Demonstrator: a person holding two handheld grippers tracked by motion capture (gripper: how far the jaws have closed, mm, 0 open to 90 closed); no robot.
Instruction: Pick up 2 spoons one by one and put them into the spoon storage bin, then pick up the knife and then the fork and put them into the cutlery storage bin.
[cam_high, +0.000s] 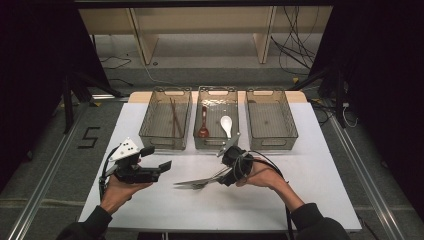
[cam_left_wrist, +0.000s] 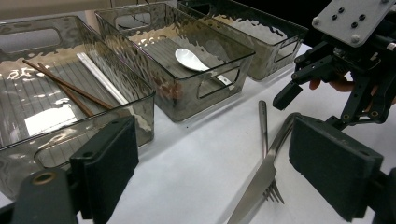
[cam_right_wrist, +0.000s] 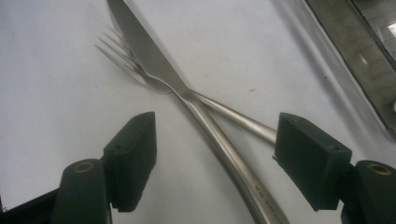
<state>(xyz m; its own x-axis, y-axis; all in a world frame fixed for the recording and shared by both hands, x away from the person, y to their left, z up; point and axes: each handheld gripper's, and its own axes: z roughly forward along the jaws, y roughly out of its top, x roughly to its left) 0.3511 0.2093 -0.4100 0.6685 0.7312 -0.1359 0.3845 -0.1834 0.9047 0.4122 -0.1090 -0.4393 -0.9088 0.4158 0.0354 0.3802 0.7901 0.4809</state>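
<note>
Polished steel table knife (cam_right_wrist: 154, 65), bright and smooth, lying across a brushed steel fork (cam_right_wrist: 122, 58). At twelve o'clock, three smoky translucent plastic bins (cam_left_wrist: 205, 70) with rippled glossy walls. Inside them: dark matt wooden chopsticks (cam_left_wrist: 65, 86), a glossy white ceramic soup spoon (cam_left_wrist: 190, 59). Matt white tabletop (cam_high: 150, 200). Matt black foam-like jaw pads (cam_right_wrist: 133, 156).

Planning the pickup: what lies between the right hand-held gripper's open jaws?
The knife handle, crossed over the fork, lies on the white table between them, seen in the right gripper view.
</note>
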